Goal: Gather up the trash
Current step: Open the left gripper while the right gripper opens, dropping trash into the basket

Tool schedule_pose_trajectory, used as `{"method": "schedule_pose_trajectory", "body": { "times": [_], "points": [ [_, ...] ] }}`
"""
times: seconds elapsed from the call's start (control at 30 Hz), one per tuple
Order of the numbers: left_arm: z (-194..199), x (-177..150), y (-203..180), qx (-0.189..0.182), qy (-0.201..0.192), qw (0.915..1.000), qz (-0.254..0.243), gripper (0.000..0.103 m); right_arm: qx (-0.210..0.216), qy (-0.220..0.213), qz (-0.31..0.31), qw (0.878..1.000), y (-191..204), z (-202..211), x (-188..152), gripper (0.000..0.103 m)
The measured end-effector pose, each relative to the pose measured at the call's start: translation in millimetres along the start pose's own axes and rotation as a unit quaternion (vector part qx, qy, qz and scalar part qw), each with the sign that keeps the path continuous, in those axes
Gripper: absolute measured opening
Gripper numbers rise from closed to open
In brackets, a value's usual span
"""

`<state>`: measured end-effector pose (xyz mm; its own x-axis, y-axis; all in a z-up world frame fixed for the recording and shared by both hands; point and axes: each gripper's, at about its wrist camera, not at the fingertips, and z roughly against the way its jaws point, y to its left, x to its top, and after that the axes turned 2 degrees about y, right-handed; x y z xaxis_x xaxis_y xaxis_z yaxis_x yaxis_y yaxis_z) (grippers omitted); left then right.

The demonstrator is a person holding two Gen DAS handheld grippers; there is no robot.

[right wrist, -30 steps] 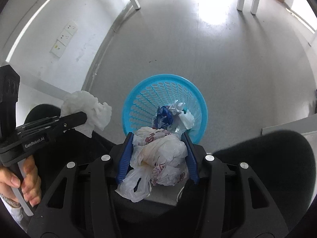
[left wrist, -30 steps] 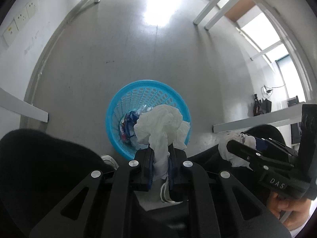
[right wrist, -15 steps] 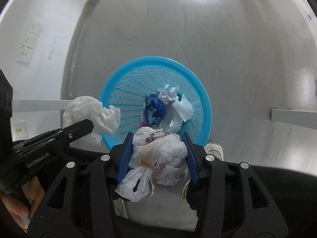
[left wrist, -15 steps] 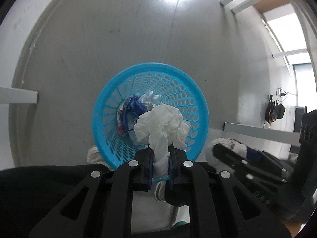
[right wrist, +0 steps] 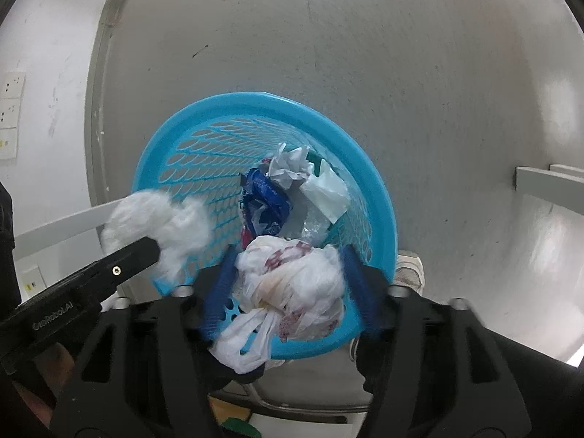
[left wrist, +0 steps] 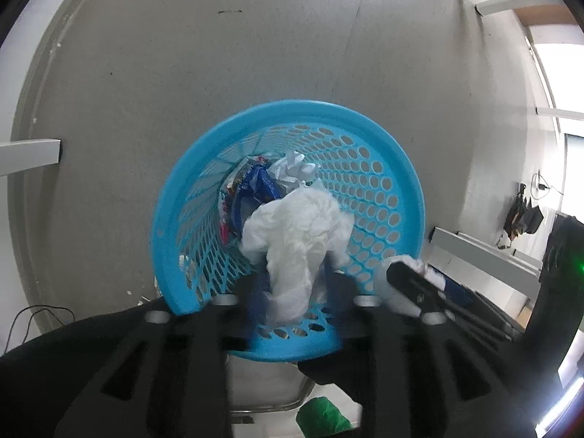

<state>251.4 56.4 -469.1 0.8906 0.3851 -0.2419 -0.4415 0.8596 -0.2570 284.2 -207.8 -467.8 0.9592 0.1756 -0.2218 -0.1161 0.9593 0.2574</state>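
Note:
A blue perforated basket [left wrist: 284,109] stands on the grey floor right below both grippers, with a blue wrapper [left wrist: 261,186] and crumpled paper [left wrist: 292,168] inside. My left gripper [left wrist: 292,281] hangs over its near rim. Its jaws are opening, and a white tissue wad [left wrist: 295,233] sits loose between the blurred fingers. In the right wrist view my right gripper [right wrist: 288,284] is over the basket [right wrist: 255,100] too. Its jaws are also opening, with a white printed plastic bag [right wrist: 292,281] between the blue pads [right wrist: 219,292]. The tissue [right wrist: 160,219] shows blurred at the left.
White table legs [left wrist: 29,153] and bars [right wrist: 547,182] stand around the basket. Wall sockets [right wrist: 9,109] are at the left. A pale shoe [right wrist: 408,270] sits by the basket's near side. A hand [right wrist: 47,383] holds the left gripper's handle. Something green [left wrist: 321,416] lies below.
Both grippers have dropped toward the basket, which now fills more of each view. Both pairs of jaws, earlier clamped on the tissue and the bag, have spread apart.

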Motion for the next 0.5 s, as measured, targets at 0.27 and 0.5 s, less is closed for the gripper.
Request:
{"method": "schedule_pose_trajectory", "body": {
  "times": [0.27,0.5],
  "points": [
    [19,4,-1,0.03,-0.044,0.9985,-0.006,0.057,-0.005,-0.013,-0.001,1.0,0,7,0,0.072],
    [48,-17,-1,0.008,-0.067,0.9974,-0.024,0.057,-0.021,-0.05,0.027,0.998,6,36,-17,0.072]
  ]
}}
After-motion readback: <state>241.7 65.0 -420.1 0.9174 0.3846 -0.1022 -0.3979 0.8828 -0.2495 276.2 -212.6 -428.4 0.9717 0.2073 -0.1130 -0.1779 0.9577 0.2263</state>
